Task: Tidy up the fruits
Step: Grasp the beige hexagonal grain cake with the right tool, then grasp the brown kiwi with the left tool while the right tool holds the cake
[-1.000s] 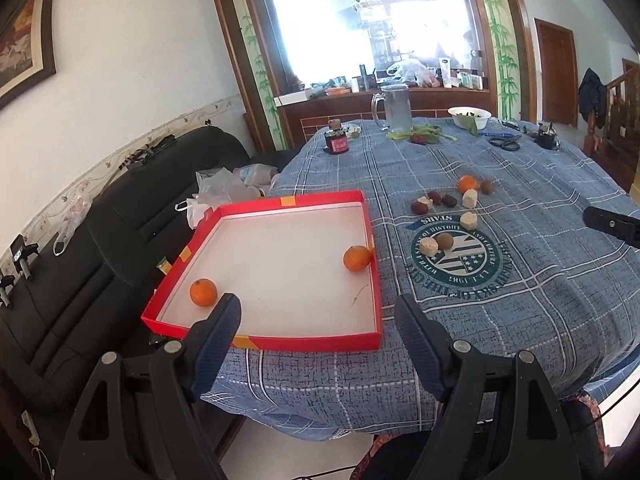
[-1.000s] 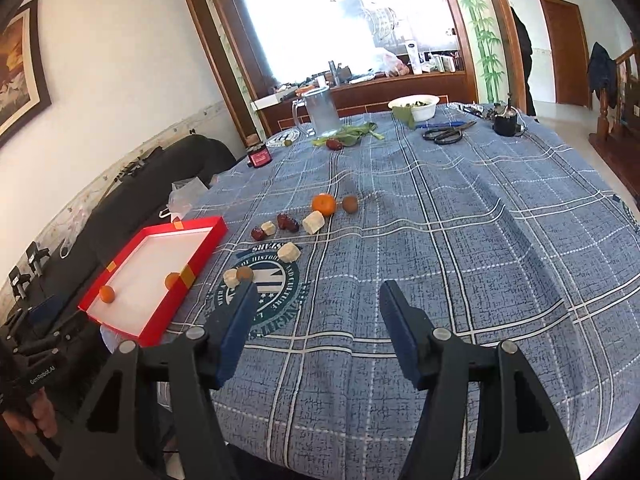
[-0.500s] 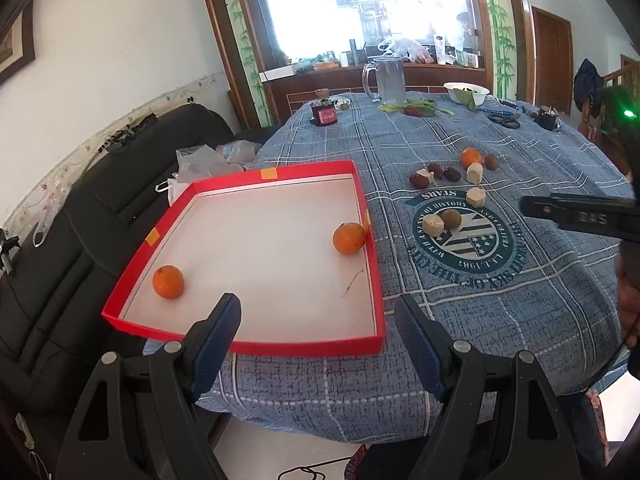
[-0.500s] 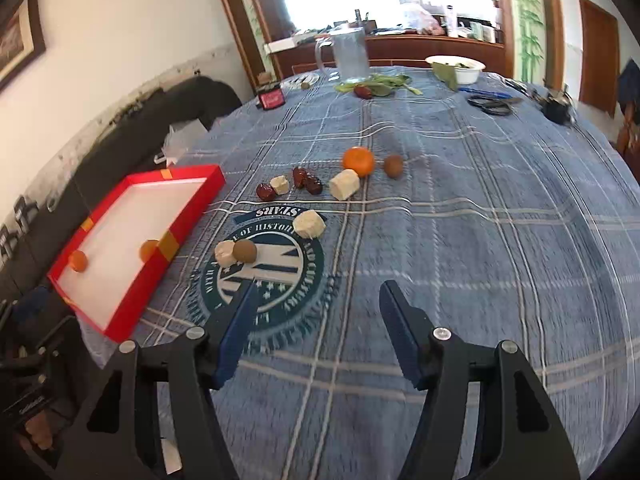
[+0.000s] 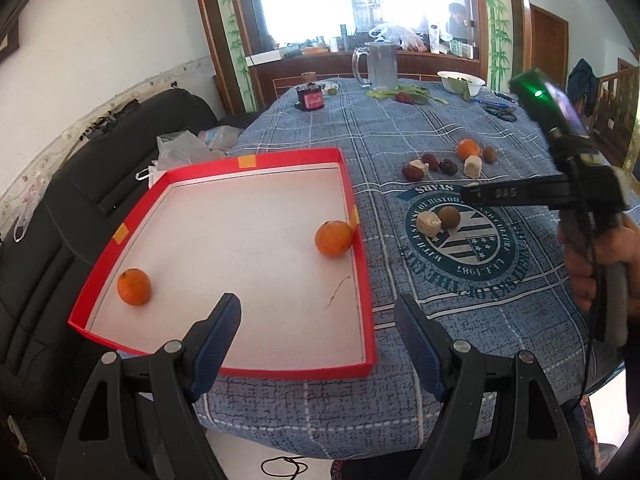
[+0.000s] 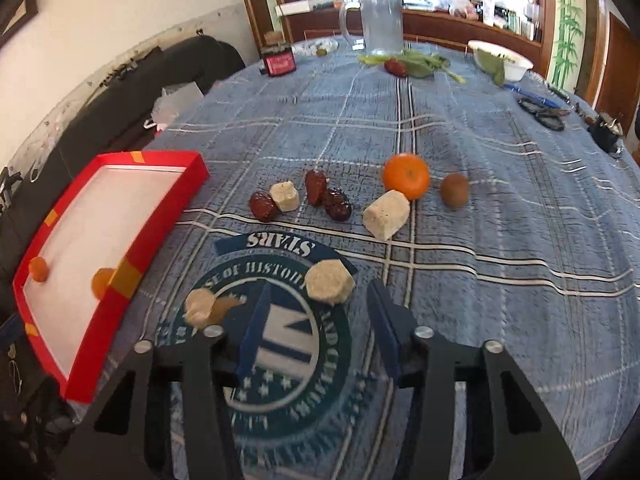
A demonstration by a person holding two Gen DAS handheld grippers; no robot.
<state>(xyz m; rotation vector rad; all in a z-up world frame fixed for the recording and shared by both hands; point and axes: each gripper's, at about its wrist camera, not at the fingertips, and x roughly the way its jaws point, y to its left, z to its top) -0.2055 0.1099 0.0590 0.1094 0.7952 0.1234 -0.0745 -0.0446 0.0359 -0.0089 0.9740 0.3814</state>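
A red tray with a white floor holds two oranges. My left gripper stands open over the tray's near edge with nothing between its fingers. On the blue cloth lie an orange, red dates, beige blocks and a brown fruit. My right gripper hovers low over the round emblem, its jaws closing. A beige hexagonal block sits between its tips, untouched by the pads. The left wrist view shows this gripper from the side, held in a hand.
At the far end of the table stand a glass pitcher, a white bowl, greens, scissors and a red jar. A black sofa with a plastic bag runs along the table's left side.
My right gripper has moved forward and down onto the fruit cluster and its jaws have narrowed. It has entered the left wrist view. My left gripper has come closer to the tray.
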